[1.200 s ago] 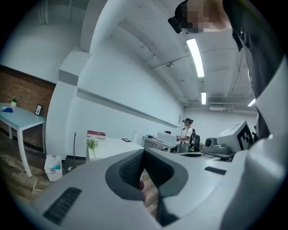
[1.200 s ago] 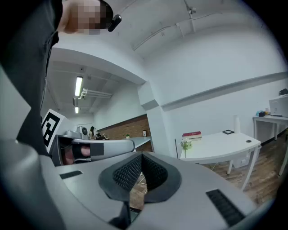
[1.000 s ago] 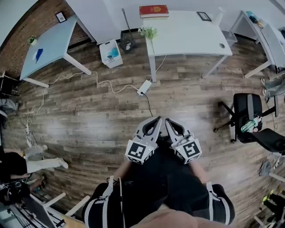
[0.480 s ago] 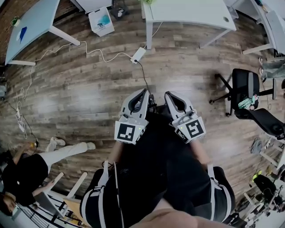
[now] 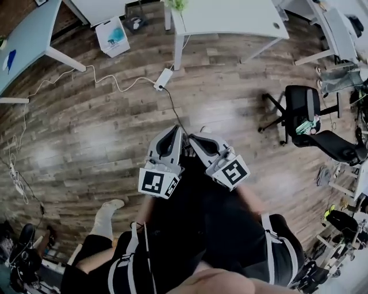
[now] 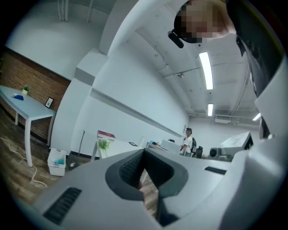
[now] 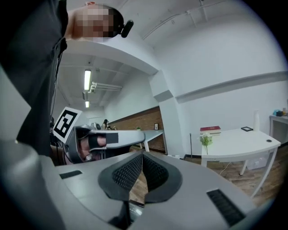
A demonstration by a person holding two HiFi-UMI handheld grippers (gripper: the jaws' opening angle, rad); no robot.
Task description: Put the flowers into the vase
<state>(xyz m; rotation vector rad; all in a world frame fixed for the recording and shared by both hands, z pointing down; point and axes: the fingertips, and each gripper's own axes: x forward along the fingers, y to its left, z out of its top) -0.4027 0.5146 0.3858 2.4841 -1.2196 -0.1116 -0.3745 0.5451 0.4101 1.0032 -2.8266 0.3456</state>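
- Wood-plank floor (image 5: 86, 132) fills most of the head view. White desk (image 5: 230, 17) sits at the far edge, w/ a black office chair (image 5: 302, 109) off to the right.
- Flowers (image 5: 178, 4) sit on the desk's left corner, well apart from both grippers. The right gripper view shows them as a small green-white sprig (image 7: 206, 139) at the desk edge, w/ a red book (image 7: 210, 130) behind.
- Vase: can't pick it out for sure. A tall pale thing at the desk's far end in the right gripper view might be it, but too small to tell.
- Left gripper (image 5: 176, 130): jaws closed, pads meeting, nothing btwn them.
- Right gripper (image 5: 193, 139): jaws closed too, empty. Both are held close together in front of the person.
- Handling (my guess): flowers look light and floppy, w/ thin stems and soft heads that crush easily. Prob no slip risk, but a stem could bend or snap under a hard squeeze.
- Where to grip: on the stems below the heads, around mid-length, w/ a gentle close. Keep pads off the blooms so the lower end stays free for the vase mouth.
- Writing: none readable. Only black-and-white square markers on the left cube (image 5: 156, 182) and right cube (image 5: 232, 172). No brand or label legible on the book or on the white bin (image 5: 112, 35).
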